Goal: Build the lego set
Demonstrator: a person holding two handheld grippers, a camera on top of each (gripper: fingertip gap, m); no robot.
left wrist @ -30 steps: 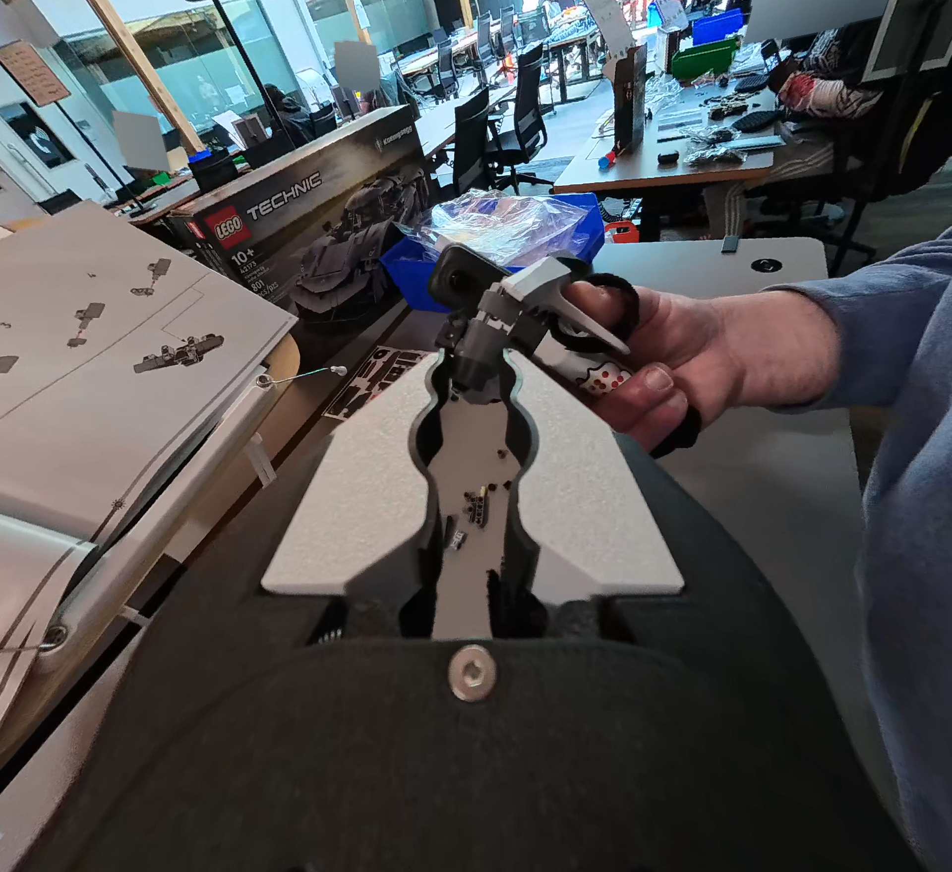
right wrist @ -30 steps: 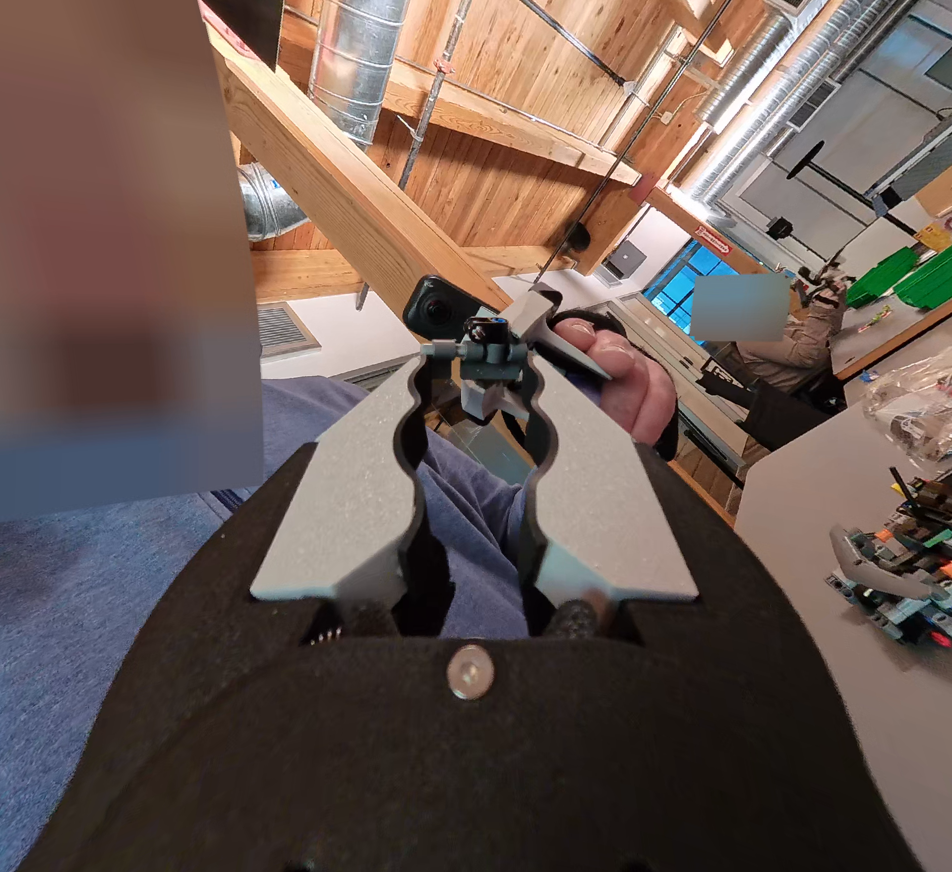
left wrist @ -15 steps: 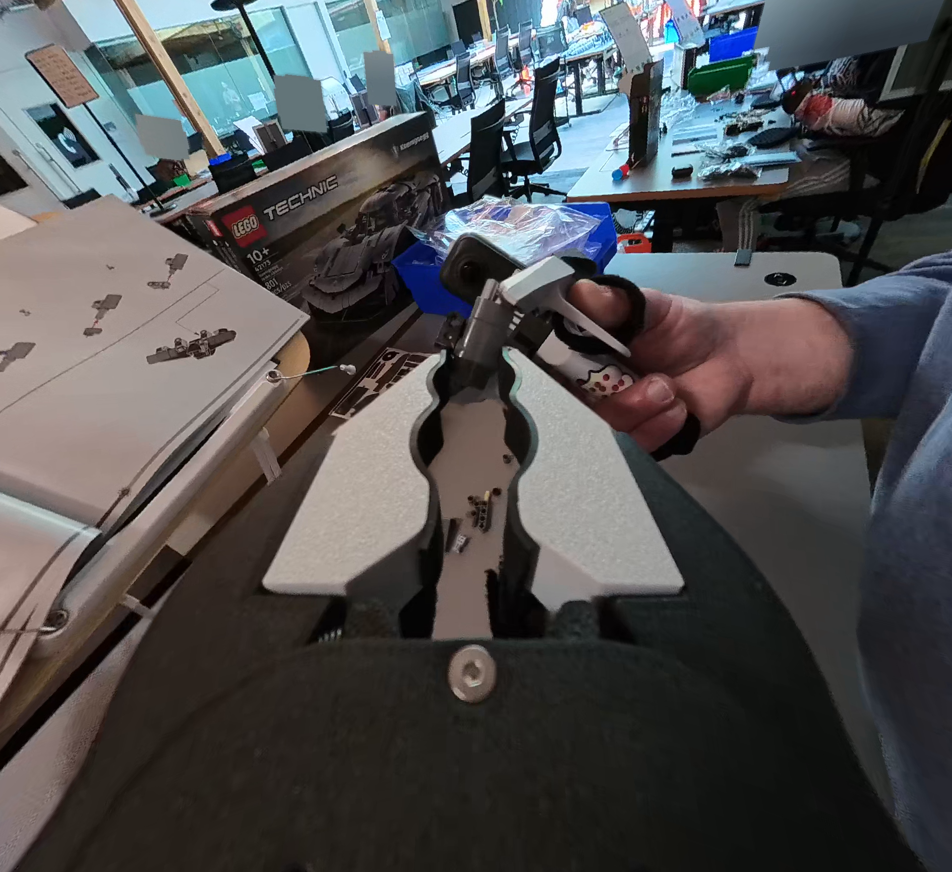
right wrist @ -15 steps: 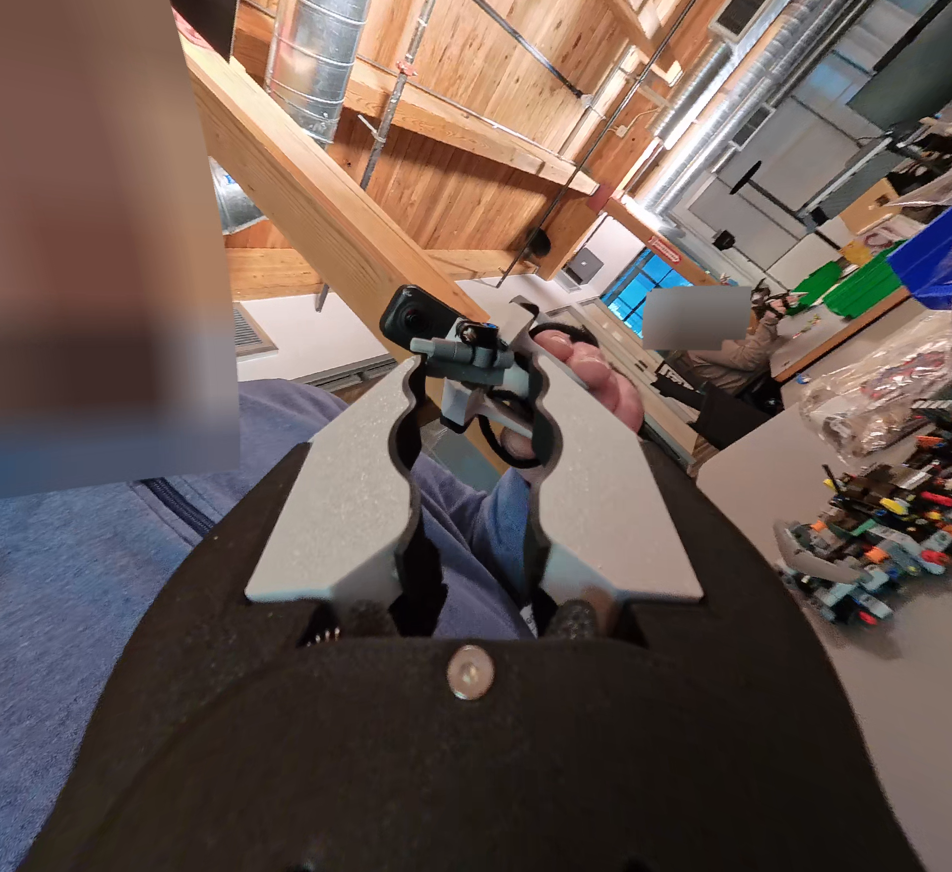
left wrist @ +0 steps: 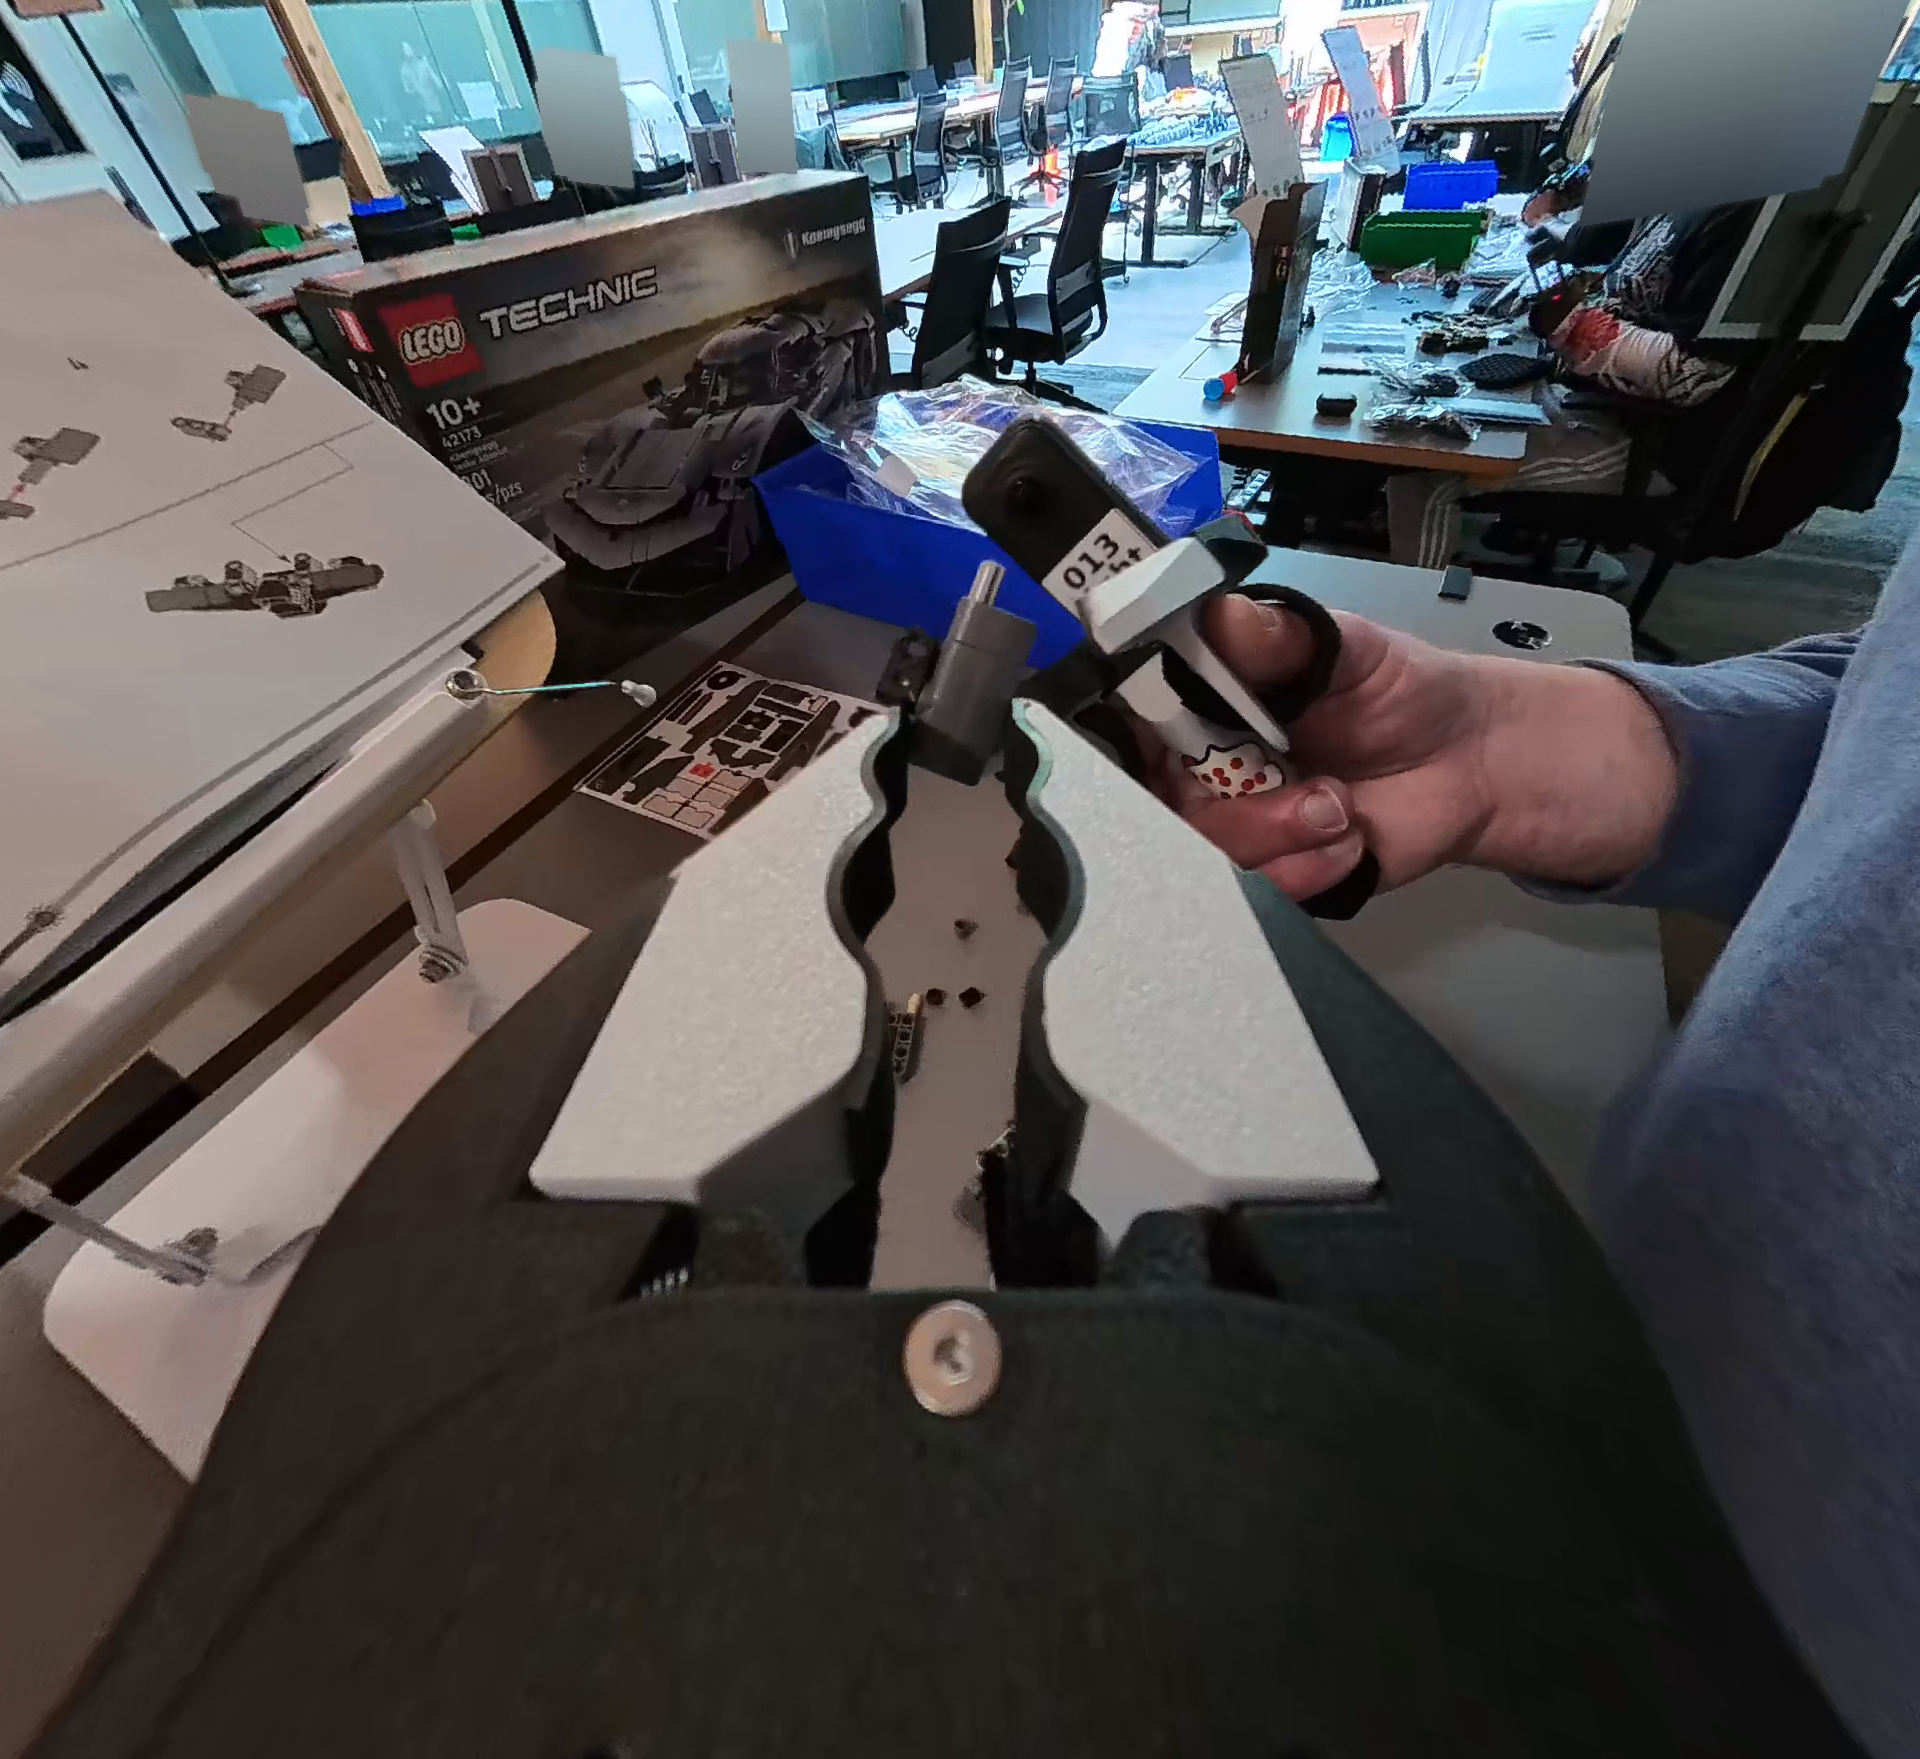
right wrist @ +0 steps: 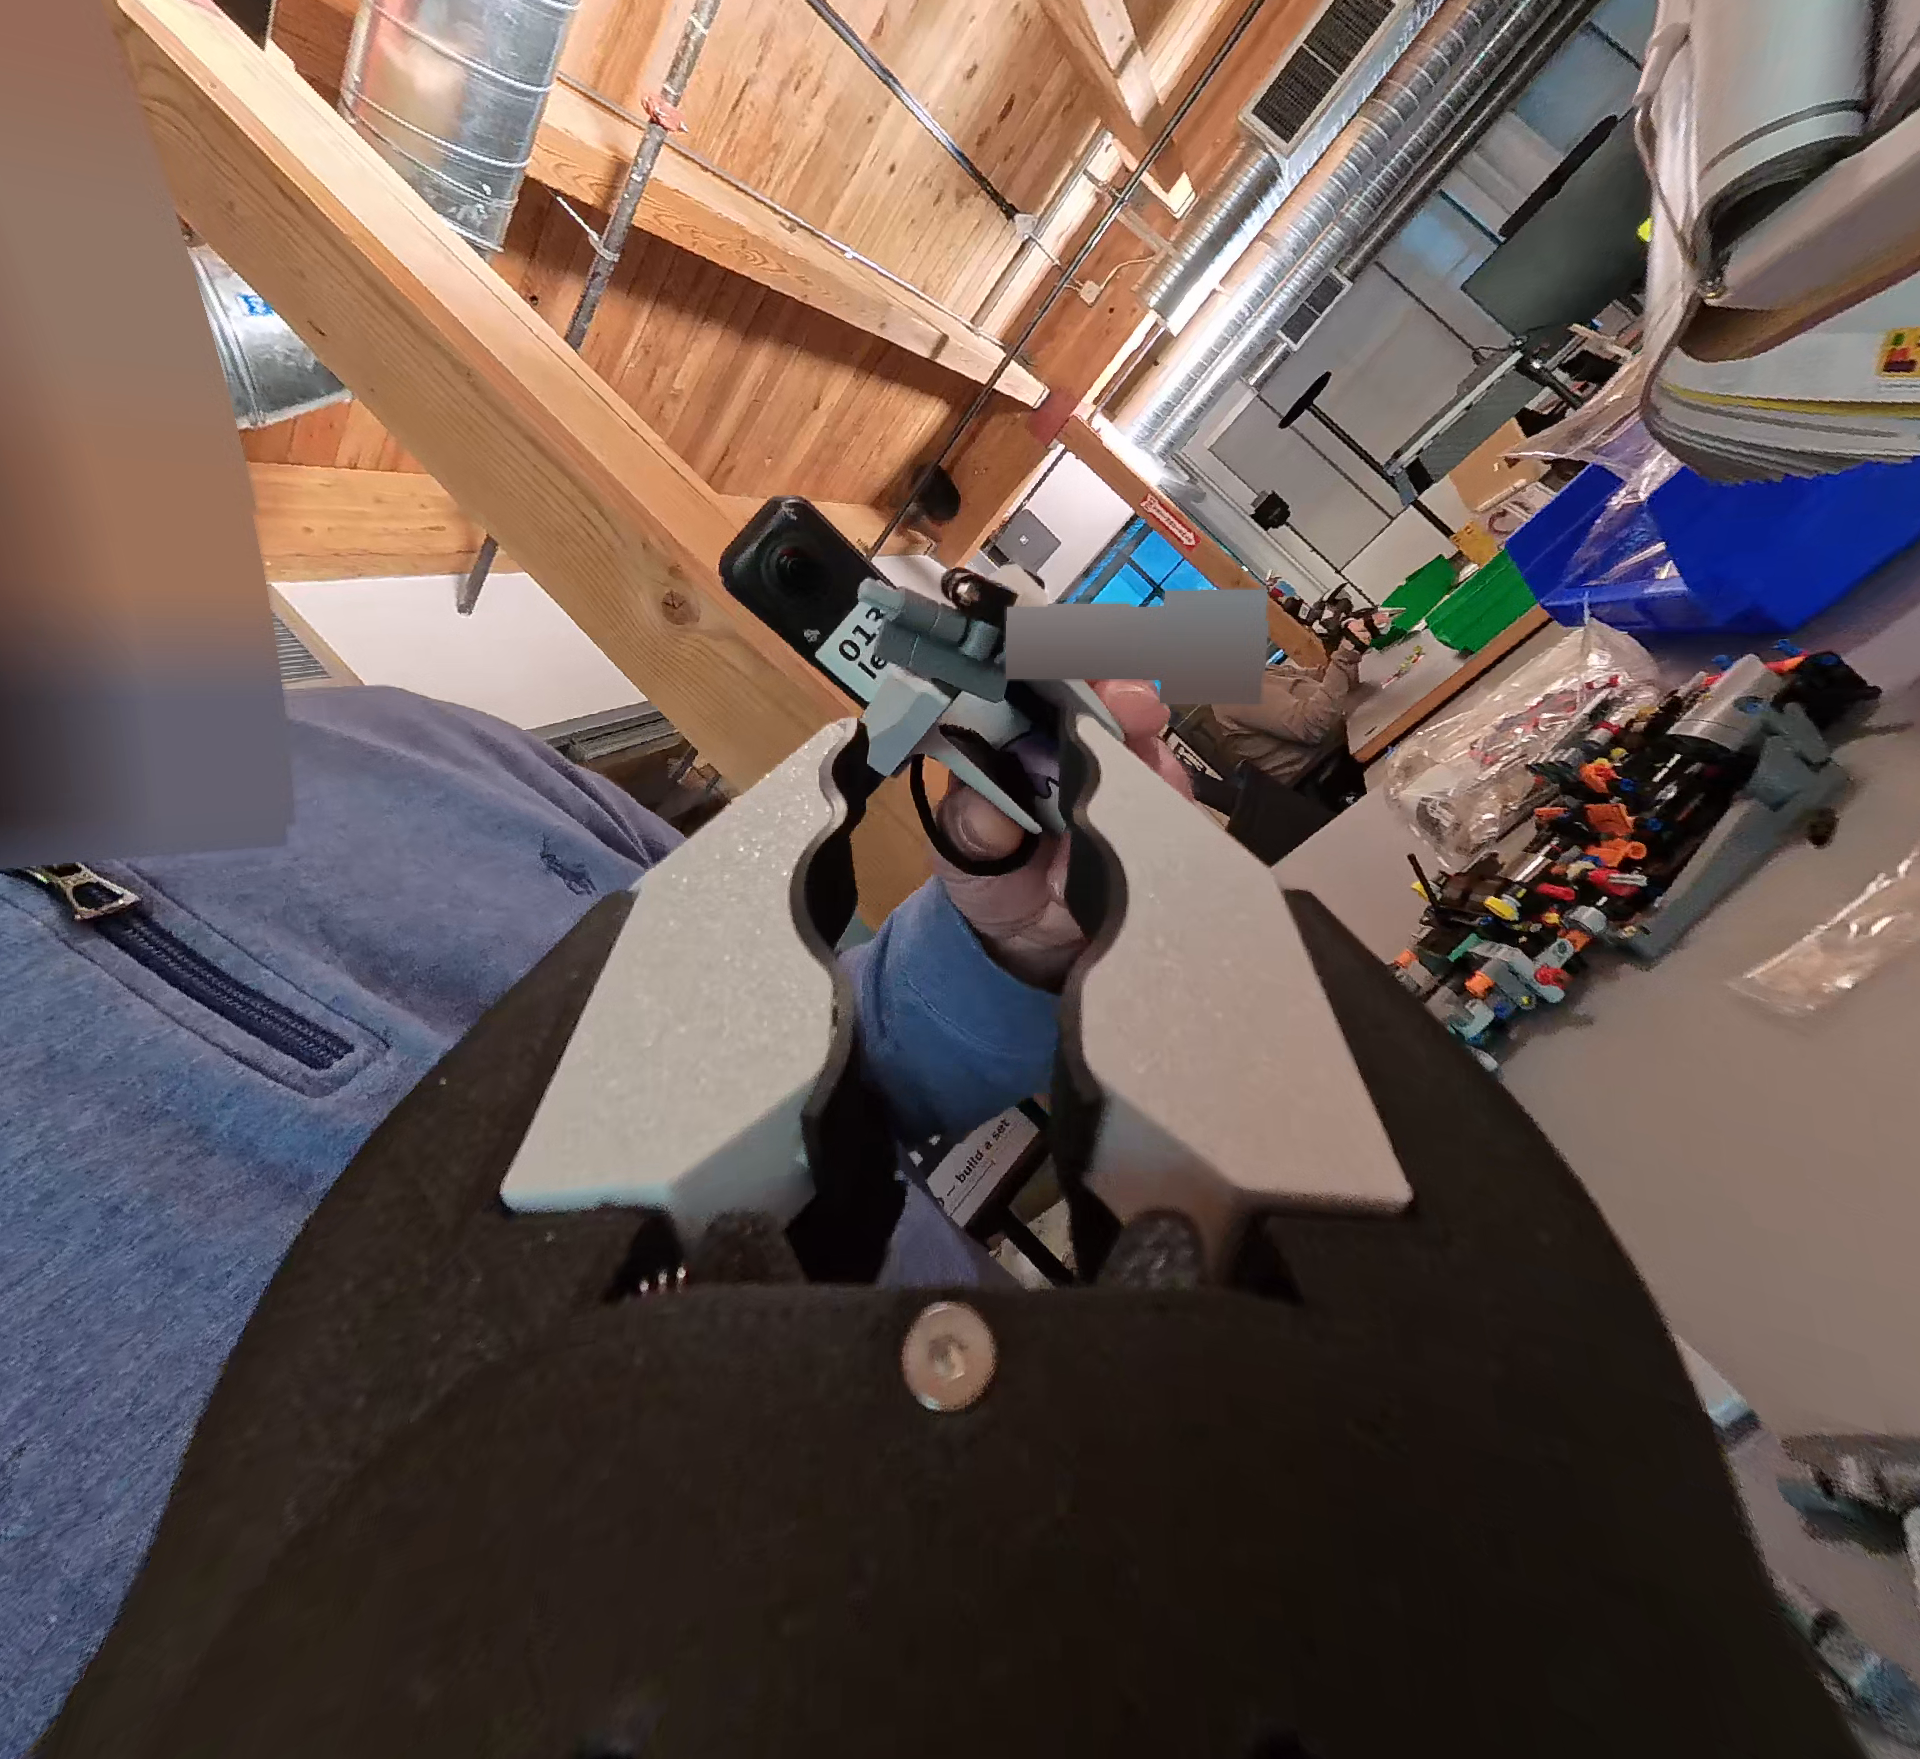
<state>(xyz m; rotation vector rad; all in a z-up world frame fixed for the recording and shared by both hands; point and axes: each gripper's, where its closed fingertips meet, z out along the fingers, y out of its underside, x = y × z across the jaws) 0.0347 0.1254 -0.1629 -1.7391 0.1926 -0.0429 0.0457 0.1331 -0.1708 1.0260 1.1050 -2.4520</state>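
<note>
Two claws, left claw (left wrist: pixel 961 733) gripping one grey piece (left wrist: pixel 964 691), right claw (right wrist: pixel 961 743)

A big open room with long desks (left wrist: pixel 1340 431), black chairs (left wrist: pixel 1070 275) and glass walls (left wrist: pixel 343 36). Overhead are wood beams (right wrist: pixel 499 400) and shiny pipes (right wrist: pixel 468 36).

Black office chairs (left wrist: pixel 1023 275) stand beyond; a silver duct (right wrist: pixel 468 36) crosses wooden beams (right wrist: pixel 447 379).

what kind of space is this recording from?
Likely an open-plan office or lab used as a build workshop: rows of desks with office chairs, glass-walled rooms, exposed timber beams and metal ducts overhead, plus a boxed set on the worktable.
</note>
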